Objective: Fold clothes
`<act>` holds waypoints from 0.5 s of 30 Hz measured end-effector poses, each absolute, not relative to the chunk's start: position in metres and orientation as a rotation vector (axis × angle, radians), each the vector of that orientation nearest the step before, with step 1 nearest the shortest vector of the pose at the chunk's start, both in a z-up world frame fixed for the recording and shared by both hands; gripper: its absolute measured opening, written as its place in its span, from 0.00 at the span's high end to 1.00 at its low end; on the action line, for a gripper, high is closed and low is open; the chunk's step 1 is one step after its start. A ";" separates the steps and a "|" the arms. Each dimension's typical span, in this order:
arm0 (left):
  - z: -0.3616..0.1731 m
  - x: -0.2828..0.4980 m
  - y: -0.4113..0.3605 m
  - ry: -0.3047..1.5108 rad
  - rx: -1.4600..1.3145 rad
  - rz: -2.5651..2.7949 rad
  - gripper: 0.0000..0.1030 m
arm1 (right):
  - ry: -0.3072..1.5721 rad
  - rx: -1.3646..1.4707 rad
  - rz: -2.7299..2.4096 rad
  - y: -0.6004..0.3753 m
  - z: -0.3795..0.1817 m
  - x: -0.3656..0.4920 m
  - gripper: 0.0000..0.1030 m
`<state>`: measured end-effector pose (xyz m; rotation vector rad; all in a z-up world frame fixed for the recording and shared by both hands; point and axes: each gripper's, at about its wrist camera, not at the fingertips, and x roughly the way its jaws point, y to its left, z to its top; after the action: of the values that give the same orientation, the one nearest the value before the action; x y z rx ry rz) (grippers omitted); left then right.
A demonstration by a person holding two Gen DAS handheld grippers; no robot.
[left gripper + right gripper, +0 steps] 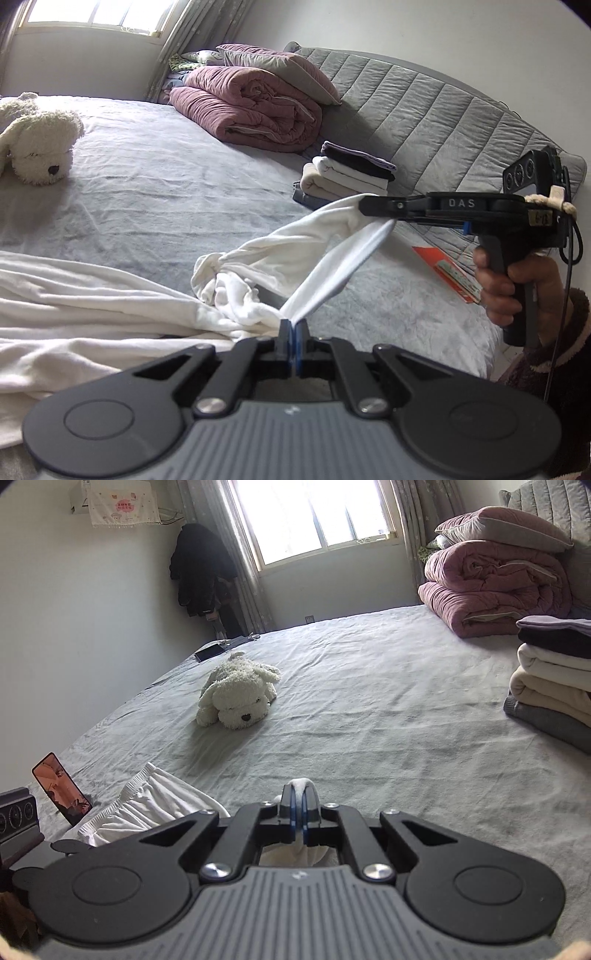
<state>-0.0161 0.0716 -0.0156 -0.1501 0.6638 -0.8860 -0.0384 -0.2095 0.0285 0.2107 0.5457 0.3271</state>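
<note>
- Left gripper (294, 325) fingers pinch the white garment (110, 295); right gripper (364, 205) fingers pinch its far end, lifted.
- Plush dog (240, 694) mid-bed (369, 701); folded stack (554, 672) at the right edge.

A white cotton garment (92, 295) lies on the grey bed sheet (166, 192), one part lifted between the left gripper (294, 325) in front and the right gripper (364, 205) further right. A cream plush dog (37, 147) lies on the sheet to the left. A stack of folded clothes (347, 173) sits against the quilted grey headboard (424, 110), with a folded pink duvet (251, 107) behind it, under a pillow (273, 66).
</note>
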 end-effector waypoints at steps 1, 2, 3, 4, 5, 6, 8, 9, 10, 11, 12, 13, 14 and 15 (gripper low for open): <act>-0.015 -0.017 0.071 0.665 -0.148 -0.890 0.99 | 0.551 0.202 0.331 -0.210 0.030 -0.043 0.95; -0.016 -0.017 0.071 0.668 -0.143 -0.893 0.99 | 0.556 0.194 0.336 -0.210 0.032 -0.047 0.95; -0.016 -0.018 0.071 0.676 -0.135 -0.894 0.99 | 0.563 0.185 0.340 -0.210 0.033 -0.051 0.95; -0.017 -0.019 0.071 0.683 -0.127 -0.895 0.99 | 0.580 0.174 0.344 -0.209 0.033 -0.054 0.95; -0.018 -0.019 0.070 0.690 -0.118 -0.896 0.99 | 0.599 0.166 0.348 -0.208 0.032 -0.056 0.95; -0.019 -0.020 0.070 0.697 -0.110 -0.897 0.99 | 0.629 0.167 0.351 -0.209 0.028 -0.056 0.95; -0.020 -0.021 0.069 0.713 -0.090 -0.901 0.99 | 0.691 0.169 0.356 -0.210 0.020 -0.056 0.95; -0.021 -0.022 0.068 0.724 -0.076 -0.907 0.99 | 0.721 0.170 0.360 -0.210 0.016 -0.056 0.95; -0.022 -0.023 0.067 0.733 -0.061 -0.912 0.99 | 0.752 0.172 0.368 -0.211 0.012 -0.054 0.95; -0.023 -0.025 0.065 0.741 -0.042 -0.917 0.99 | 0.785 0.178 0.380 -0.212 0.007 -0.054 0.95; -0.025 -0.027 0.064 0.750 -0.023 -0.921 0.99 | 0.820 0.190 0.390 -0.214 0.002 -0.053 0.95; -0.027 -0.028 0.063 0.761 -0.008 -0.926 0.99 | 0.853 0.203 0.400 -0.216 -0.002 -0.053 0.95; -0.029 -0.029 0.062 0.775 0.007 -0.930 0.99 | 0.875 0.216 0.404 -0.218 -0.006 -0.053 0.95; -0.031 -0.030 0.061 0.791 0.022 -0.935 0.99 | 0.898 0.228 0.410 -0.220 -0.009 -0.054 0.95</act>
<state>-0.0296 0.0611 -0.0315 0.0222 0.7910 -0.9353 -0.0535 -0.2201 -0.0094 0.2280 0.8976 0.4097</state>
